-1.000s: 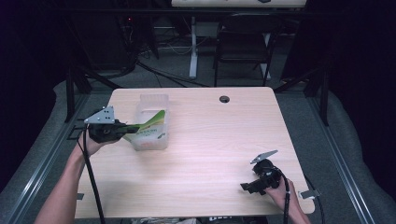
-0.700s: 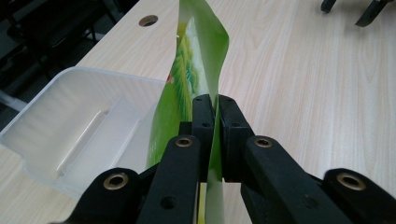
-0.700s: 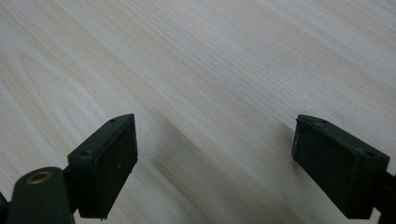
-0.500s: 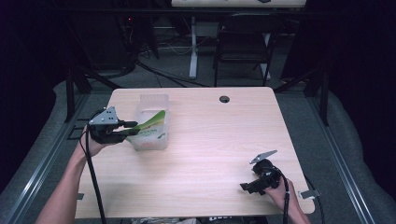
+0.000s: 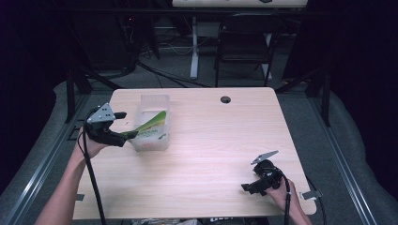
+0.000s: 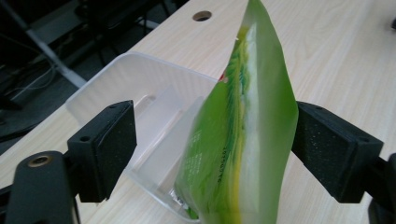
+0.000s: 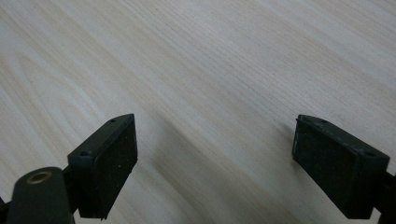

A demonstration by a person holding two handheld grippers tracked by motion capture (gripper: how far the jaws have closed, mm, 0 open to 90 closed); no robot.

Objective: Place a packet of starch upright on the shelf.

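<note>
One green plastic pouch [image 6: 238, 140] leans in one clear plastic tub [image 6: 140, 98] on the wooden table [image 5: 211, 154]. The left gripper [image 5: 123, 137] has just been opening, the pouch between its parted jaws, one pad touching it. The right gripper [image 7: 215, 163] rests gaping over bare wood.

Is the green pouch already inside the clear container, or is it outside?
Partly inside. The green pouch leans with its lower end in the clear container and its top over the rim, between the left gripper's open jaws.
</note>
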